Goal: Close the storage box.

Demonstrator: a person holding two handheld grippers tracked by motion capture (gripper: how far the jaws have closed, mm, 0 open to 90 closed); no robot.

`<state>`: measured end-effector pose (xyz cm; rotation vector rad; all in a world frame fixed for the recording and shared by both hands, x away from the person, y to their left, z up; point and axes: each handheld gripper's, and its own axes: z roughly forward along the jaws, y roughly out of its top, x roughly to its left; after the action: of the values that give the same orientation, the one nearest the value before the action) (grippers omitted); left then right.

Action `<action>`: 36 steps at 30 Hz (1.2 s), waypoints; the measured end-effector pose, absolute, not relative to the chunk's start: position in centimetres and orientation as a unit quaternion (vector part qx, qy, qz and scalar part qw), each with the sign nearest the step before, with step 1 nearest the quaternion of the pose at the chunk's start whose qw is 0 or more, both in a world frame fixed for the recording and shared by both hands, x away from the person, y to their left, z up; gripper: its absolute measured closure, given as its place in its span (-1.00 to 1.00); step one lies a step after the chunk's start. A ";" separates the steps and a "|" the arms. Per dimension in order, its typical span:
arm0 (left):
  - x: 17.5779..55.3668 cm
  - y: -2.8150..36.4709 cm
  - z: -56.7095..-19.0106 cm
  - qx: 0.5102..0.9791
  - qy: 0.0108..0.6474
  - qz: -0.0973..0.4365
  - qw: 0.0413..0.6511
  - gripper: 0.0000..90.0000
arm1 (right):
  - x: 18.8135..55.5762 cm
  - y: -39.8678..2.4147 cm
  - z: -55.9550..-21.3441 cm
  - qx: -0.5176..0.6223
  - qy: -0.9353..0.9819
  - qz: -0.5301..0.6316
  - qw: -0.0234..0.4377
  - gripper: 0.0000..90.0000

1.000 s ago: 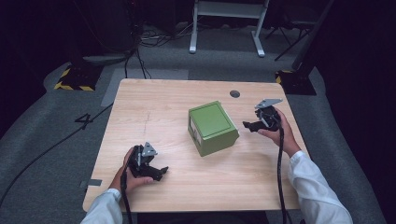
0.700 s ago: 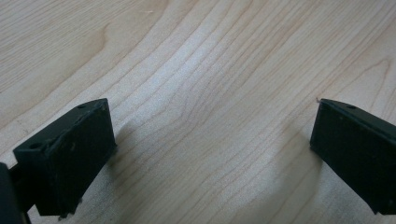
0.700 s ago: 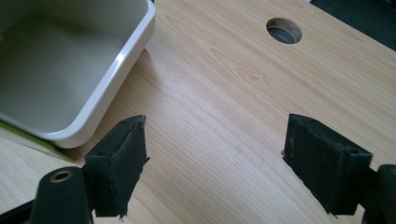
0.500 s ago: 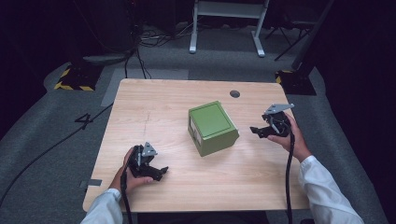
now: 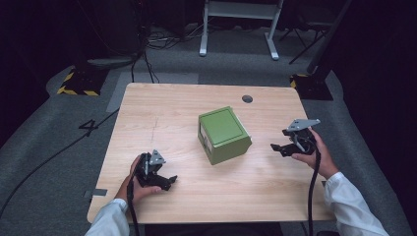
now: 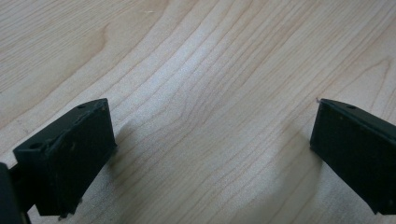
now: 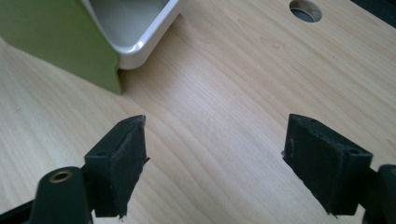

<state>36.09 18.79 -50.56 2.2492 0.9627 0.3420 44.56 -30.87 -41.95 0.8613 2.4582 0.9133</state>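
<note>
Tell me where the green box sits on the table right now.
In the high view the green box stands near the middle of the wooden table, slightly right of centre. It is closer to the right gripper than to the left gripper, touching neither.

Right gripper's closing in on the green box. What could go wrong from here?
1. The green box sits loose on the table, rotated relative to its edges; the open right gripper approaching from the side may push or spin it rather than grip it.
2. The box looks wide against the jaw gap, so a grasp may have to catch its white rim.
3. The left gripper rests apart, too far to brace it.
</note>
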 end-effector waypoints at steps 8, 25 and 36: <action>36.1 18.8 -50.6 0.860 0.368 0.131 0.329 -1.00 | 41.8 -33.1 -43.3 0.304 0.875 0.321 0.197 -0.53; 36.1 18.8 -50.6 0.860 0.368 0.131 0.329 -1.00 | 38.3 -37.7 -47.6 0.347 0.860 0.324 0.187 -0.56; 36.0 18.8 -50.5 0.859 0.370 0.132 0.327 -0.99 | 36.6 -39.6 -50.3 0.405 0.820 0.360 0.184 -0.61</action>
<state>35.99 18.83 -50.54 2.2503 0.9692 0.3463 36.60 -39.64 -50.32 1.1410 2.3122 1.0140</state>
